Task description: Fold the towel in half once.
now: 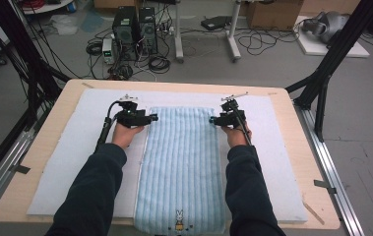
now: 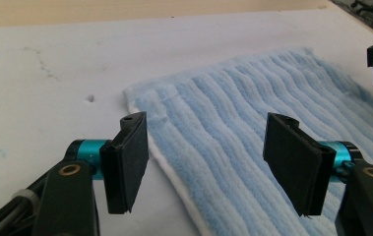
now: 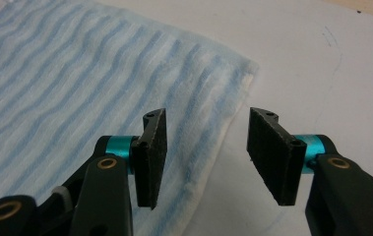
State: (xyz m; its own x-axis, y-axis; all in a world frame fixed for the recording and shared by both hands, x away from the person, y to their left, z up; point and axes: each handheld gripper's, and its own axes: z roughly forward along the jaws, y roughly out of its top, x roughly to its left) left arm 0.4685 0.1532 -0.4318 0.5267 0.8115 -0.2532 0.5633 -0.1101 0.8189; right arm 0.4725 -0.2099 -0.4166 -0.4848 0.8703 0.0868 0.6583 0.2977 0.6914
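Left claw [image 2: 206,162] astride blue towel [image 1: 181,162] edge, right claw [image 3: 203,157] likewise, white mat [image 1: 66,162] beneath

The towel [image 1: 181,167] is pale blue with lengthwise ribbed stripes in lighter and deeper blue, edged in white along its side, and near its hem sits a small white rabbit figure [image 1: 178,217] above a few dark marks. Under it lies a white mat [image 1: 272,147], on a light wood table [image 1: 56,118]. The left tongs [image 2: 206,162] and right tongs [image 3: 203,152] are black, with turquoise collars and brass-coloured rivets. The person's sleeves [image 1: 95,191] are dark navy.
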